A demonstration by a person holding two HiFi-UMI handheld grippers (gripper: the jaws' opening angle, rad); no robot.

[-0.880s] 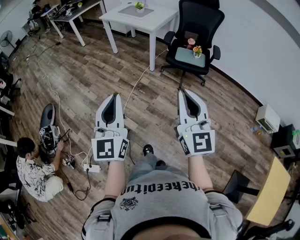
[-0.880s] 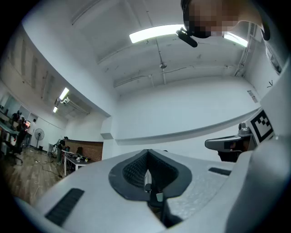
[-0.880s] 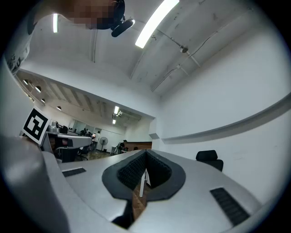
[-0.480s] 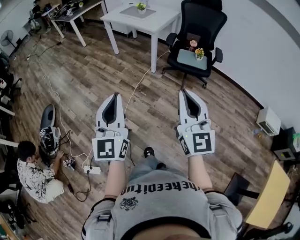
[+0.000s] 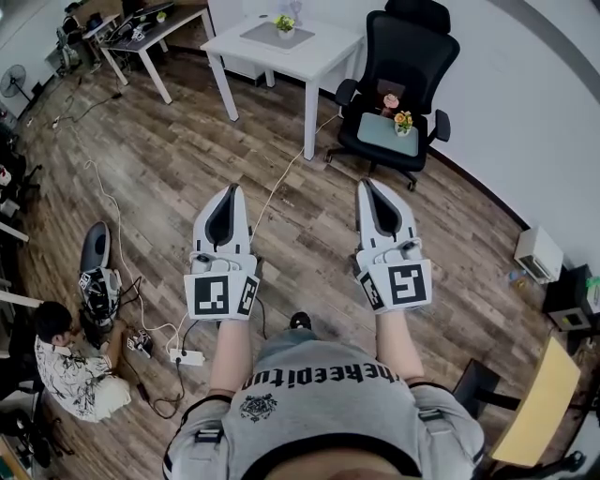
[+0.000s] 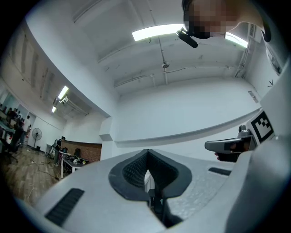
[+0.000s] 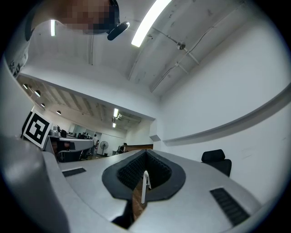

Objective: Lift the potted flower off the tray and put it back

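two grippers, the left gripper (image 5: 231, 191) and the right gripper (image 5: 367, 185), are held side by side over open wood floor (image 5: 178, 159), both with jaws closed on nothing. one potted flower (image 5: 403, 120) stands on the tray (image 5: 375, 133) on the black chair (image 5: 405, 52), well ahead. a second small pot (image 5: 390, 100) behind it is hard to make out. another plant (image 5: 284, 22) sits on the white worktop (image 5: 323, 47).

Shirt lettering (image 5: 319, 379) upside-down, unreadable
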